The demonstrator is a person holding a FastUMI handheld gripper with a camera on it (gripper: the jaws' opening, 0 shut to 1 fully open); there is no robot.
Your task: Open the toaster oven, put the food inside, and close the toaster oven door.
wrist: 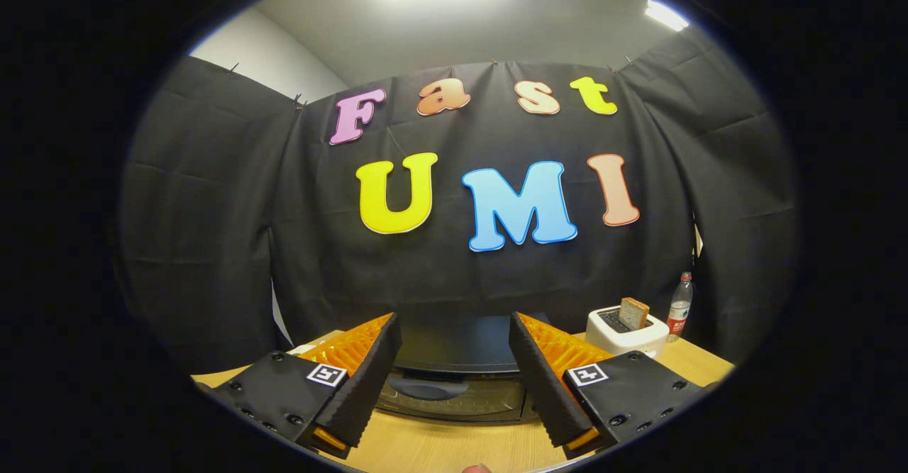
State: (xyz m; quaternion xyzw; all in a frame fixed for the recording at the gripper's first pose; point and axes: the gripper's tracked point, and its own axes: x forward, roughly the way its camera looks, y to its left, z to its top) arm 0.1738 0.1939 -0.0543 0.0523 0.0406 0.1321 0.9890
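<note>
The gripper (454, 370) hangs above the wooden table (454, 448) with its two fingers spread wide and nothing between them. Seen through the gap, just ahead of the fingertips, sits one dark toaster oven (454, 374), its door apparently shut and its handle (428, 389) facing the gripper. By that showing the task looks to be at its very start: the door is not yet opened, no food is inside as far as can be judged, and opening, loading and closing all remain. The likely food is a single slice of bread (633, 313), standing upright in the slot of one white toaster (626, 331) that rests on the table beyond the right finger, well apart from the oven. Just beside that toaster, further back against the black cloth, stands one clear plastic bottle (679, 306) with a red cap. So the count is one oven, one toaster, one slice, one bottle.
</note>
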